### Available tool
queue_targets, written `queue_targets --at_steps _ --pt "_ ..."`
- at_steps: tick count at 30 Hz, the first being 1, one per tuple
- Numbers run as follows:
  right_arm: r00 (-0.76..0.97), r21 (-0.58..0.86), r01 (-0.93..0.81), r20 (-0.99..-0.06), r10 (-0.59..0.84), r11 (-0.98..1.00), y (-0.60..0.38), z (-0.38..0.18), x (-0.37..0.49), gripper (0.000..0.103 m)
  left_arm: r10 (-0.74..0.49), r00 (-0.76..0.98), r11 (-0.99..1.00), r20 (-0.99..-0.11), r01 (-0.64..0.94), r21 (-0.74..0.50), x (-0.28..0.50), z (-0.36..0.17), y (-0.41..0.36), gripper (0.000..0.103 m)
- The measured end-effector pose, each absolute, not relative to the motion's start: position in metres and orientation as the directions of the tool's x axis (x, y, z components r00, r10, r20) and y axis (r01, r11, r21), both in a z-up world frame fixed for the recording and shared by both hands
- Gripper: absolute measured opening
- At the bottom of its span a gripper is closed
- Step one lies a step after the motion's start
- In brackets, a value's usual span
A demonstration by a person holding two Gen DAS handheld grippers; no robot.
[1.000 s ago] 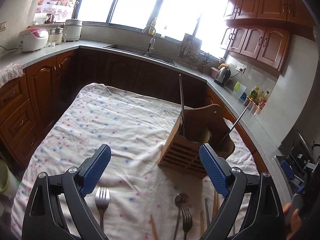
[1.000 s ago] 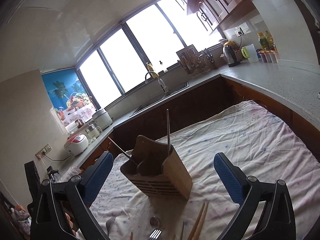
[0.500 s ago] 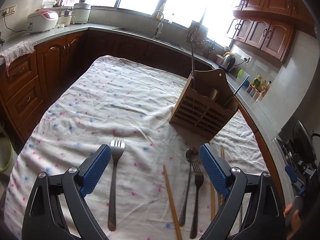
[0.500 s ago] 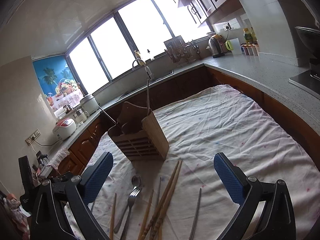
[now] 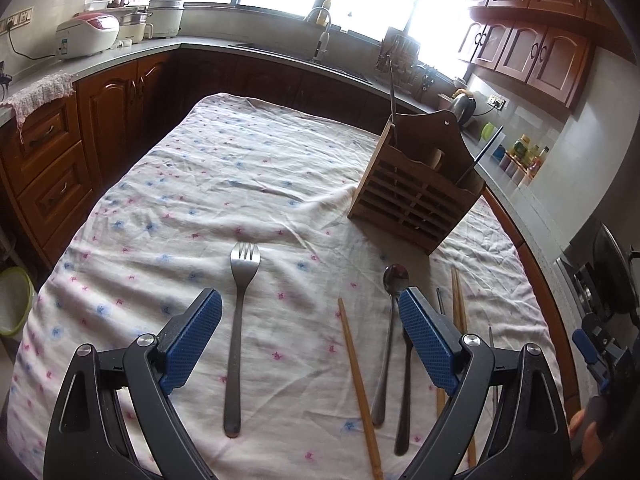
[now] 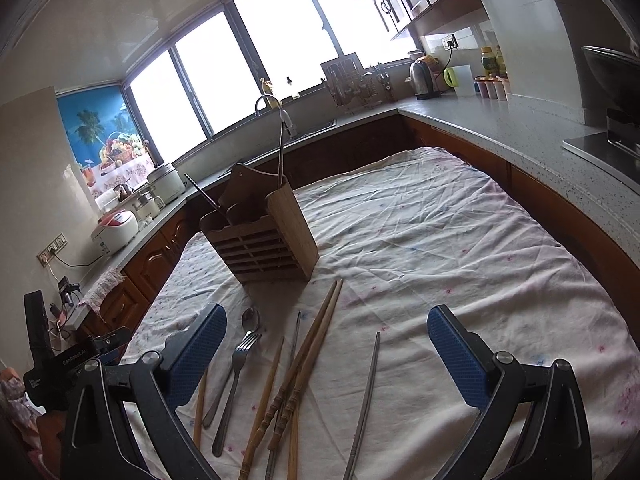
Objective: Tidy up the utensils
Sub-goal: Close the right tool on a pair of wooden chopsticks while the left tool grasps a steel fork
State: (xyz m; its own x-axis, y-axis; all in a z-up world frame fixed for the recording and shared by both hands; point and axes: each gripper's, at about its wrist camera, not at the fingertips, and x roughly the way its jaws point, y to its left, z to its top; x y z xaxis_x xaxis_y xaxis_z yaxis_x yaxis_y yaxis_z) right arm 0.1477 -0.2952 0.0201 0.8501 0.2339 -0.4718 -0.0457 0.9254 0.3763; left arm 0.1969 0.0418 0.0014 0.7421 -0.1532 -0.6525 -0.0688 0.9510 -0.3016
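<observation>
A slatted wooden utensil holder [image 5: 416, 196] [image 6: 264, 236] stands on the cloth-covered table [image 5: 224, 184], with two thin metal rods sticking up from it. In the left wrist view a steel fork [image 5: 239, 320] lies between the wide-apart blue pads of my left gripper [image 5: 310, 340], which is open and above the cloth. A wooden chopstick [image 5: 358, 380], a spoon [image 5: 390, 320] and a second fork [image 5: 405, 392] lie to its right. My right gripper [image 6: 326, 354] is open over wooden chopsticks [image 6: 304, 360], a fork [image 6: 236, 376], a spoon [image 6: 250, 320] and a metal chopstick [image 6: 366, 396].
Dark wooden cabinets and a grey counter [image 6: 520, 136] ring the table. A rice cooker [image 5: 88, 34], a sink tap [image 5: 322, 28], a kettle [image 6: 420, 76] and a dish rack stand on the counter. A pale bin [image 5: 12, 300] sits on the floor at left.
Both grippers have tipped downward and come lower toward the table, so the forks, spoon and chopsticks now fill the lower part of each view. The jaws stayed wide.
</observation>
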Motion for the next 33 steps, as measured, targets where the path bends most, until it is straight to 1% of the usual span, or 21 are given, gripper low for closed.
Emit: queue_targets --at_steps 9,13,16,19,20,21,22,24,27,29,30,32,33 --pt "0.824 0.382 -0.058 -0.503 0.26 0.922 -0.29 0.013 0.16 0.101 -0.179 0.717 0.959 -0.674 -0.024 -0.281 0.214 -0.002 0.025 0.092" --pt "0.812 0.389 -0.055 -0.518 0.268 0.92 -0.289 0.009 0.167 0.101 -0.194 0.688 0.964 -0.7 0.0 -0.266 0.224 -0.009 0.016 0.092" --pt "0.801 0.393 -0.054 -0.532 0.275 0.918 -0.288 0.004 0.174 0.098 -0.222 0.668 0.962 -0.71 0.029 -0.273 0.227 -0.014 0.008 0.092" --pt "0.778 0.401 -0.055 -0.557 0.291 0.914 -0.285 -0.004 0.185 0.084 -0.248 0.653 0.96 -0.715 0.066 -0.272 0.229 -0.018 -0.006 0.091" --pt "0.767 0.403 -0.054 -0.569 0.296 0.914 -0.284 -0.007 0.189 0.076 -0.257 0.647 0.959 -0.717 0.081 -0.271 0.23 -0.019 -0.01 0.09" --pt "0.757 0.407 -0.054 -0.579 0.303 0.912 -0.282 -0.011 0.193 0.067 -0.27 0.639 0.957 -0.72 0.098 -0.272 0.231 -0.02 -0.015 0.086" --pt "0.745 0.412 -0.055 -0.589 0.313 0.909 -0.281 -0.014 0.198 0.063 -0.284 0.627 0.955 -0.725 0.117 -0.273 0.233 -0.022 -0.02 0.082" --pt "0.724 0.414 -0.052 -0.611 0.32 0.909 -0.278 -0.021 0.207 0.05 -0.303 0.603 0.951 -0.737 0.148 -0.27 0.237 -0.026 -0.031 0.077" --pt "0.696 0.424 -0.055 -0.633 0.339 0.904 -0.273 -0.029 0.222 0.043 -0.326 0.574 0.945 -0.751 0.182 -0.272 0.243 -0.032 -0.043 0.073" --pt "0.679 0.43 -0.057 -0.645 0.351 0.901 -0.271 -0.034 0.232 0.04 -0.335 0.556 0.942 -0.76 0.195 -0.273 0.247 -0.037 -0.05 0.072" --pt "0.672 0.434 -0.054 -0.651 0.354 0.899 -0.27 -0.036 0.238 0.036 -0.339 0.547 0.941 -0.766 0.202 -0.272 0.249 -0.039 -0.052 0.072" --pt "0.658 0.43 -0.047 -0.666 0.352 0.901 -0.269 -0.041 0.249 0.031 -0.338 0.531 0.941 -0.777 0.212 -0.264 0.253 -0.044 -0.058 0.067" --pt "0.651 0.427 -0.043 -0.674 0.35 0.903 -0.268 -0.044 0.255 0.029 -0.338 0.521 0.941 -0.784 0.217 -0.261 0.255 -0.046 -0.06 0.062"
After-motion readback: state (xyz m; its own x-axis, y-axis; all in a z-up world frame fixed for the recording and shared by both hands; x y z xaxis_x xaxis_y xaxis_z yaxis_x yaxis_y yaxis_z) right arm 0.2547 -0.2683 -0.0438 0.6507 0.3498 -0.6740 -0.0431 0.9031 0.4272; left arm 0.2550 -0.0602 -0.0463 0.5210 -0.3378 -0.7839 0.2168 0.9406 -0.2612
